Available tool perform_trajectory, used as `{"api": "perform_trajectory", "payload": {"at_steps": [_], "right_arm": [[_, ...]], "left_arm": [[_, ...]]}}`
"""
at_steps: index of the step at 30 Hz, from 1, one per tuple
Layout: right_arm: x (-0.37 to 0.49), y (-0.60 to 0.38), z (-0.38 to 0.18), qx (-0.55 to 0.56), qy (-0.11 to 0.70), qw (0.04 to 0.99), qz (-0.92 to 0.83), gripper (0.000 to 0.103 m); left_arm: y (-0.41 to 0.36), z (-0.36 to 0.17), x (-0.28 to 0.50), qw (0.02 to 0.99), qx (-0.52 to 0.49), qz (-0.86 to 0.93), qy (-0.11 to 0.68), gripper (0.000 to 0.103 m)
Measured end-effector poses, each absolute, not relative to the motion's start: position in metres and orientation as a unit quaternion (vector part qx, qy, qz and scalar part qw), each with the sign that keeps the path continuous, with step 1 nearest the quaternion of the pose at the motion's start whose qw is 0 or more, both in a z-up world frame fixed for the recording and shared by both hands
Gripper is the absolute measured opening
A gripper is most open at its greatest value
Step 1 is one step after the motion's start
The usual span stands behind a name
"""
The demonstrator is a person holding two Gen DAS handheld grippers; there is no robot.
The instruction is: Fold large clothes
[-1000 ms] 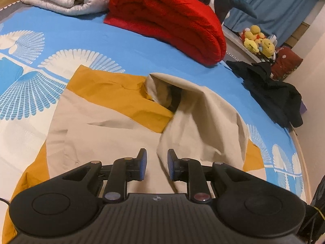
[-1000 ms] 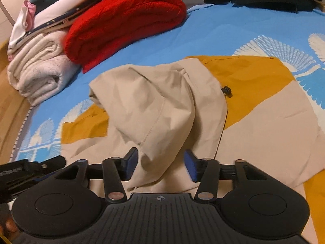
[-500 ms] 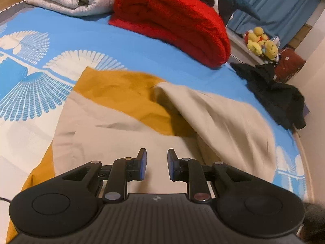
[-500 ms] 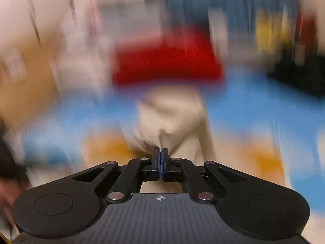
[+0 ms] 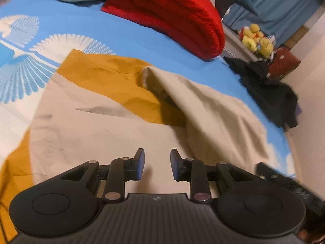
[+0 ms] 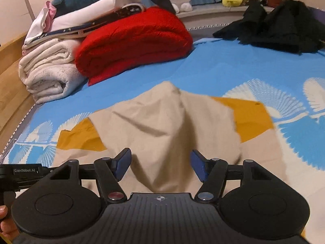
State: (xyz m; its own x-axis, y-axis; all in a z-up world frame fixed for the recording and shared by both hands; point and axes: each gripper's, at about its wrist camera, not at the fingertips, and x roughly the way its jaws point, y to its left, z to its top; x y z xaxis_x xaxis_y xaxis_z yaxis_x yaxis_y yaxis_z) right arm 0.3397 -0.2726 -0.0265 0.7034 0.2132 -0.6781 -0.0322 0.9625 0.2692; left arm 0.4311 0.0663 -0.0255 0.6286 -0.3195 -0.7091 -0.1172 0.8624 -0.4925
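- The right gripper, pinched tight on a bunch of beige cloth half a second ago, now stands with its blue pads spread wide and nothing between them.
- The beige flap it held has dropped; a second ago it lay bunched in a taller hump, and now it drapes lower and further to the right across the garment.
- The left gripper keeps the same moderate gap as before, its pads apart and holding nothing, hovering just above the beige cloth at the near edge.
- The right gripper's pads sit on either side of the flap's near end; whether they touch the cloth cannot be told.
- The beige-and-mustard garment lies spread on the blue bedsheet, near the camera, with mustard panels showing at its far and left edges.
- In the left wrist view, the folded flap runs from a peak near the middle of the bed down toward the near right; the garment's full length is cut off by the frame.
- A rolled red blanket and white towels lie beyond it; black clothes sit at the far right.
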Motion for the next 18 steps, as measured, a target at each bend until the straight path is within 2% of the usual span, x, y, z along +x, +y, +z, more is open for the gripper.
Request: {"api": "perform_trajectory", "payload": {"at_steps": [1, 2, 3, 4, 6, 9, 10, 11, 14, 15, 16, 17, 18], "right_arm": [[0.339, -0.268, -0.028, 0.116, 0.374, 0.918, 0.066, 0.051], [0.341, -0.265, -0.029, 0.114, 0.37, 0.919, 0.067, 0.013], [0.34, -0.259, -0.029, 0.11, 0.37, 0.919, 0.079, 0.0], [0.34, -0.252, -0.03, 0.102, 0.37, 0.917, 0.109, 0.0], [0.335, -0.233, -0.027, 0.082, 0.385, 0.894, 0.215, 0.0], [0.321, -0.202, -0.044, 0.022, 0.464, 0.828, 0.314, 0.0], [0.316, -0.195, -0.054, -0.018, 0.483, 0.821, 0.305, 0.0], [0.313, -0.191, -0.064, -0.052, 0.499, 0.818, 0.281, 0.006], [0.319, -0.207, -0.065, -0.035, 0.504, 0.829, 0.24, 0.013], [0.32, -0.215, -0.057, -0.016, 0.489, 0.841, 0.23, 0.017], [0.323, -0.227, -0.047, 0.013, 0.467, 0.856, 0.219, 0.033], [0.325, -0.238, -0.038, 0.045, 0.448, 0.868, 0.208, 0.054], [0.326, -0.248, -0.032, 0.077, 0.431, 0.878, 0.193, 0.06]], "left_arm": [[0.067, -0.027, 0.432, 0.862, -0.269, -0.065, 0.424, 0.036], [0.067, -0.026, 0.434, 0.859, -0.281, -0.071, 0.423, 0.037], [0.068, -0.029, 0.435, 0.852, -0.298, -0.079, 0.422, 0.041], [0.07, -0.032, 0.436, 0.843, -0.32, -0.085, 0.423, 0.043], [0.075, -0.038, 0.439, 0.826, -0.355, -0.091, 0.428, 0.045], [0.079, -0.048, 0.441, 0.814, -0.372, -0.084, 0.439, 0.045], [0.079, -0.052, 0.442, 0.813, -0.37, -0.079, 0.442, 0.046], [0.078, -0.057, 0.443, 0.81, -0.368, -0.071, 0.45, 0.045], [0.079, -0.069, 0.447, 0.797, -0.385, -0.066, 0.46, 0.045], [0.078, -0.072, 0.448, 0.794, -0.39, -0.067, 0.463, 0.045], [0.077, -0.074, 0.449, 0.791, -0.394, -0.067, 0.464, 0.045], [0.076, -0.076, 0.45, 0.788, -0.4, -0.069, 0.463, 0.045], [0.076, -0.079, 0.45, 0.786, -0.406, -0.074, 0.461, 0.046]]}}
